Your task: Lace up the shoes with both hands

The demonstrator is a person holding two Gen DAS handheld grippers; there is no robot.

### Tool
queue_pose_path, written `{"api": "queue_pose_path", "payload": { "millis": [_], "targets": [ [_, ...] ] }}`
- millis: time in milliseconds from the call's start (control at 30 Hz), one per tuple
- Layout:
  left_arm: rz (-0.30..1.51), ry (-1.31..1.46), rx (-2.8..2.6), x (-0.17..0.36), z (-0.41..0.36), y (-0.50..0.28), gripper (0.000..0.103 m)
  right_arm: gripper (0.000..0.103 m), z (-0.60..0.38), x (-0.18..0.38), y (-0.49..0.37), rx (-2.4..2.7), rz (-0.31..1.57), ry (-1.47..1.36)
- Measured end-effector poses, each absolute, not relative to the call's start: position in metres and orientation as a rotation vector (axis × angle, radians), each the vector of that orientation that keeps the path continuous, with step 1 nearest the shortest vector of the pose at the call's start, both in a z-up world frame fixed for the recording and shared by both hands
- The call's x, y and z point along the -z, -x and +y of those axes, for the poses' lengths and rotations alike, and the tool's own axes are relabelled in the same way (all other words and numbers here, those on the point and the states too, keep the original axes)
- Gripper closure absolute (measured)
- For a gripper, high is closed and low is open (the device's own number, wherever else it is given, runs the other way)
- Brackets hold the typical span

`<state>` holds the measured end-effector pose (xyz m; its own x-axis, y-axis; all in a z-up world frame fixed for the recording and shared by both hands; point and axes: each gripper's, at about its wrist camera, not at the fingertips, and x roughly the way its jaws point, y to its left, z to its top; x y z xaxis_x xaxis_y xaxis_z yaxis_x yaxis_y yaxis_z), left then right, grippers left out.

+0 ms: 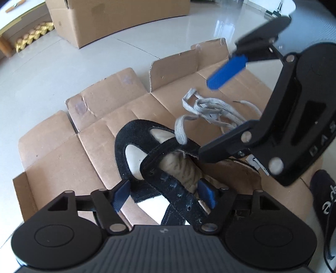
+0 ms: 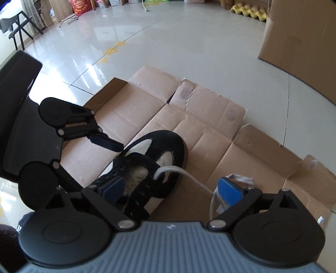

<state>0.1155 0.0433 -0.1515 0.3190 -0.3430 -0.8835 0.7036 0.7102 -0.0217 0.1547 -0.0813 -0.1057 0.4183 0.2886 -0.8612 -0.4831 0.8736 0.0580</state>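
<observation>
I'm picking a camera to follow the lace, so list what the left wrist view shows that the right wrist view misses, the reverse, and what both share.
Only the left wrist view: the loose bundle of grey lace piled on the cardboard beyond the shoe, and a dark garment with white lettering at the right edge.

Only the right wrist view: a folding chair and a red bag across the floor.

Both: the black shoe on the flattened cardboard, lace through its front eyelet, both hand-held grippers open, left and right, and a cardboard box.
</observation>
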Motion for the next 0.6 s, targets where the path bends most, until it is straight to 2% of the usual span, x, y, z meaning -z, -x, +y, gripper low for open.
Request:
{"api": "queue_pose_path", "payload": {
  "millis": [267,400,500,600],
  "targets": [
    [0.937,-0.501,0.737,0.151,0.034,-0.106,0.014,0.0,-0.086,0.103,-0.148,-0.507,0.954,0.233],
    [0.911,-0.558,0.733,0.153,0.031,-0.103,0.014,0.0,-0.079,0.104,-0.139,-0.571,0.94,0.322],
    [0.894,-0.575,0.741,0.152,0.032,-0.102,0.014,0.0,-0.08,0.104,-0.141,-0.587,0.995,0.285],
    [0.88,-0.588,0.759,0.15,0.033,-0.105,0.023,0.001,-0.083,0.1,-0.144,-0.602,1.034,0.238]
  ]
}}
